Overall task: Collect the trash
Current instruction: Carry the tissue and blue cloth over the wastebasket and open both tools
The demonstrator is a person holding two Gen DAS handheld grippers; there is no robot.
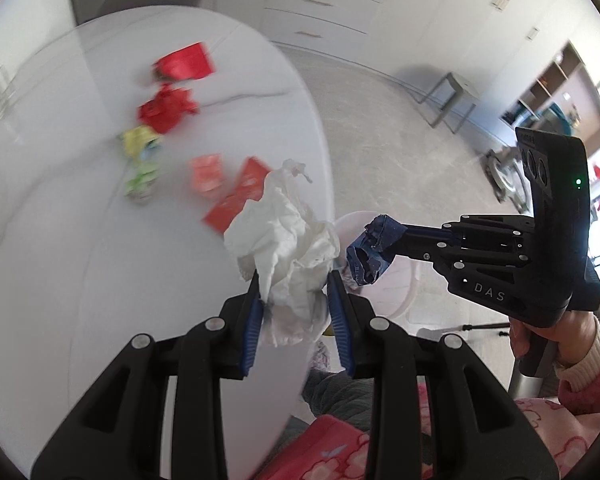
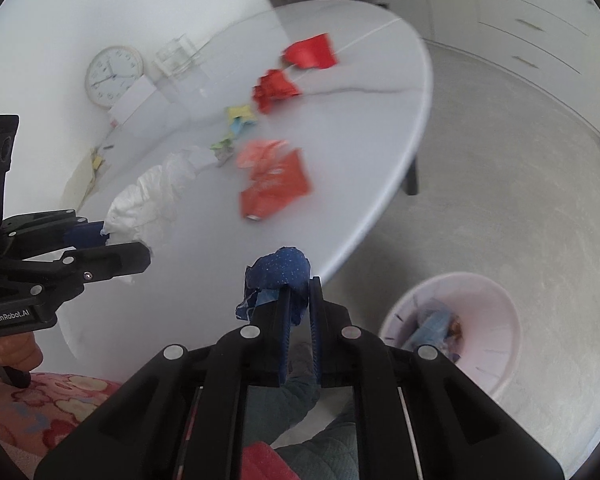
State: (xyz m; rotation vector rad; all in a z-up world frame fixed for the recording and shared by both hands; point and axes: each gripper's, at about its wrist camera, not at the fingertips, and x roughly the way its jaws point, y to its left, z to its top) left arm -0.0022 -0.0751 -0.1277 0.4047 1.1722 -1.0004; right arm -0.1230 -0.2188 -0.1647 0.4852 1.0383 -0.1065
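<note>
My left gripper (image 1: 294, 286) is shut on a crumpled white tissue (image 1: 288, 236), held above the edge of the round white table (image 1: 80, 260). My right gripper (image 2: 300, 292) is shut on a crumpled dark blue wrapper (image 2: 282, 270); in the left wrist view the same blue wrapper (image 1: 370, 254) hangs just right of the tissue. From the right wrist, the white tissue (image 2: 152, 196) shows at the left in the left gripper (image 2: 124, 240). A pale pink bin (image 2: 456, 328) with some trash in it stands on the floor at lower right.
Several wrappers lie on the table: red wrappers (image 2: 274, 192), a crumpled red wrapper (image 2: 274, 88), a yellow scrap (image 2: 240, 114) and a green scrap (image 2: 222, 148). A clock (image 2: 112, 76) and a glass (image 2: 176, 56) stand at the far side. A person's pink sleeve (image 1: 580, 364) is at right.
</note>
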